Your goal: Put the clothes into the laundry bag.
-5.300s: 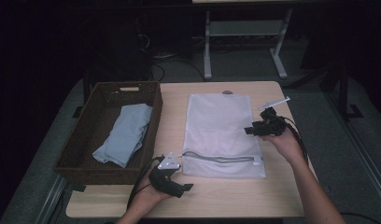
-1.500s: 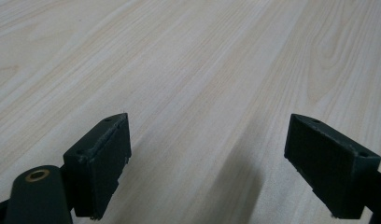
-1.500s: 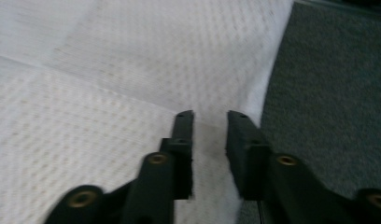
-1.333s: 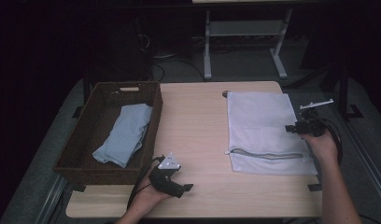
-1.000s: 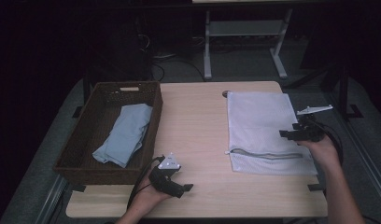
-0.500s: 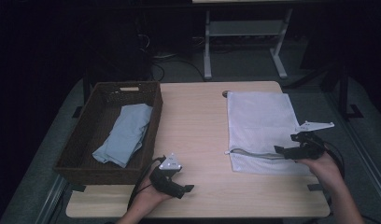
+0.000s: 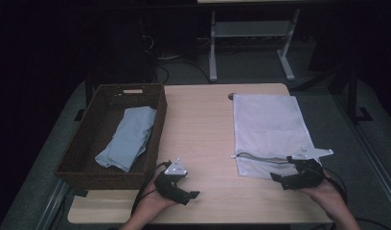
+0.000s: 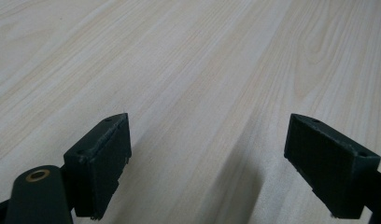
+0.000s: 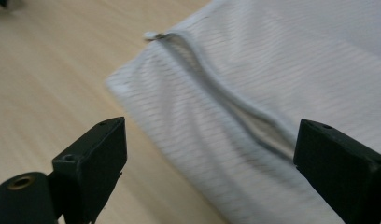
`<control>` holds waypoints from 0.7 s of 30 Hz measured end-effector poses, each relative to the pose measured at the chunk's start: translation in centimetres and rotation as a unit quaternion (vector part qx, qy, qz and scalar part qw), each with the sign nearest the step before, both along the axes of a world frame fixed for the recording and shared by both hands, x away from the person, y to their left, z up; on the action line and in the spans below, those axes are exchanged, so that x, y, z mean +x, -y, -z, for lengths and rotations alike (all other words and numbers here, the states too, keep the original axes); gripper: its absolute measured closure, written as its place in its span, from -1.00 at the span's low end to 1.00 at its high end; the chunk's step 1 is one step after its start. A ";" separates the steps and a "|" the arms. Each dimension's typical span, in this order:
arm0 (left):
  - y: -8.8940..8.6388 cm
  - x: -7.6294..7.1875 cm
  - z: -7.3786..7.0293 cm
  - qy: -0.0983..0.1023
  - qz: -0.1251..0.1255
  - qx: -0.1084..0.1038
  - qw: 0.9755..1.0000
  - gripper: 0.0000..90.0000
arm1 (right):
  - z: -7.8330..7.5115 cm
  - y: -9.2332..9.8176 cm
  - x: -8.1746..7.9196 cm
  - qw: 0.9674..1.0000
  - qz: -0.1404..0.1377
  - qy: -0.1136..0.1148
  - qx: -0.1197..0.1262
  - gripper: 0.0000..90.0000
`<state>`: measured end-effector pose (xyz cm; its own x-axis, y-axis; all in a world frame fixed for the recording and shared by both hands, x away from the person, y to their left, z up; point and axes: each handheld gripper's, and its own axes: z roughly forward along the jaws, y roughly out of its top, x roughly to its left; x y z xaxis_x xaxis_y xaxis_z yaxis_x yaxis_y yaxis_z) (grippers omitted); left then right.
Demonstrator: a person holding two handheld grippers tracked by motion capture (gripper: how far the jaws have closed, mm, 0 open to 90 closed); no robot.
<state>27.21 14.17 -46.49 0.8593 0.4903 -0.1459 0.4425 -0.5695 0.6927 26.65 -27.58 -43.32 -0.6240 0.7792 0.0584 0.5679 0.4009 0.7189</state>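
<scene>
Mesh bag [image 7: 269, 125]: dragged from desk centre to right edge, zipper toward front.
Right gripper [image 7: 285, 179]: released bag, jaws spread at front-right corner.
Left gripper [image 7: 188, 195]: unmoved, jaws spread, front edge.
Implication: bag probably positioned for unzipping.

I see a pale wooden table [image 7: 203, 124]. A wicker basket [image 7: 83, 158] sits on its left side. A white mesh bag [image 7: 268, 129] lies flat on the right side.

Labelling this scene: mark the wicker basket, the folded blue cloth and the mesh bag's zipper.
Brown wicker basket [image 7: 159, 115], high view, right wall's rim.
Folded light-blue cloth [image 7: 130, 136], high view, middle of the fold.
White mesh bag's zipper [image 9: 235, 107], right gripper view, mid-length of the opening.
</scene>
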 end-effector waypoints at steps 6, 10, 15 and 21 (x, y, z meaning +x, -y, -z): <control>0.2 -0.2 0.0 -0.003 0.005 0.004 1.000 -0.68 | 0.6 -2.1 -1.6 1.000 -0.028 0.002 0.010 -0.82; 0.3 -0.3 -0.2 -0.001 0.005 0.003 1.000 -0.68 | 1.2 -3.3 -2.2 0.999 -0.039 0.000 0.006 -0.92; 0.3 -0.1 -0.8 -0.005 0.009 0.000 1.000 -0.69 | 2.0 -4.2 -2.2 0.998 -0.056 0.009 0.010 -0.89; 0.5 0.1 -2.3 0.003 0.013 0.000 1.000 -0.69 | 2.5 -4.2 -2.0 0.998 -0.061 0.000 0.007 -0.89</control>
